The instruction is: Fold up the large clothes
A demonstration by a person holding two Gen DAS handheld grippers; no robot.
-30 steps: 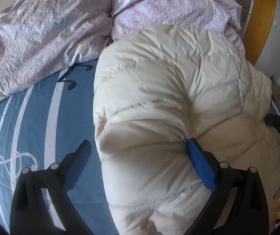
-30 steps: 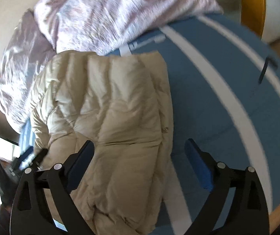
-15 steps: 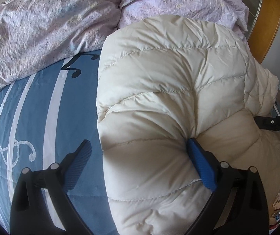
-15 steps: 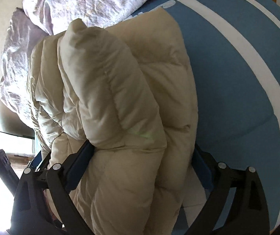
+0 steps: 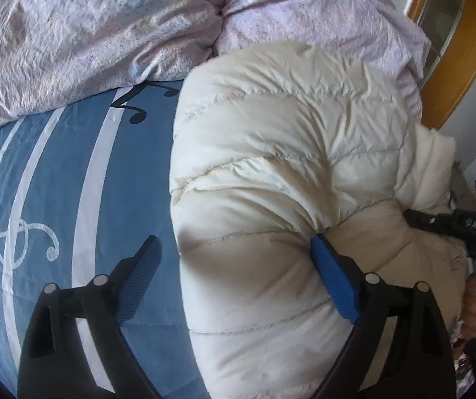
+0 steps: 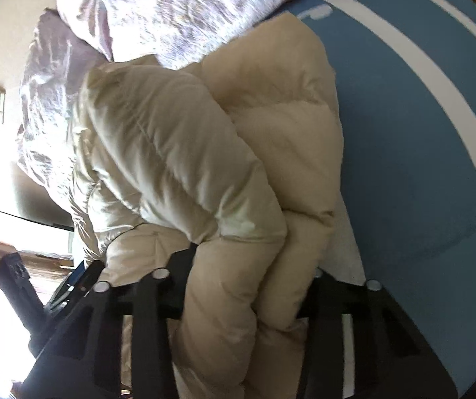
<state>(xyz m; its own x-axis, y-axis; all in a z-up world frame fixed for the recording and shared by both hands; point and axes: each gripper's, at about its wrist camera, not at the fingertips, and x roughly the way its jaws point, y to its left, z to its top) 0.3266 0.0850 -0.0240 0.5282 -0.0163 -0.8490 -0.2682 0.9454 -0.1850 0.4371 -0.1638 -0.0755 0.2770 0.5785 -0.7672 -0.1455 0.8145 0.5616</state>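
A cream puffy down jacket [image 5: 271,173] lies bunched on a blue striped bed cover [image 5: 55,179]. My left gripper [image 5: 234,266] is open over the jacket's left edge; its right finger [image 5: 334,282] presses into the padding, its left finger [image 5: 138,272] hovers over the cover. In the right wrist view the jacket [image 6: 188,153] is folded over itself. My right gripper [image 6: 248,286] is shut on a thick fold of the jacket; its pads are buried in the fabric. The right gripper also shows in the left wrist view [image 5: 450,226], at the jacket's far right edge.
A crumpled lilac duvet [image 5: 111,33] is heaped at the head of the bed, touching the jacket's far side. A wooden-framed door [image 5: 454,43] stands to the right. The blue cover [image 6: 420,149] stretches to the right of the jacket.
My right gripper moved onto the jacket's edge, closed on a thick fold and lifted it over the jacket. My left gripper stayed open, pressing on the jacket.
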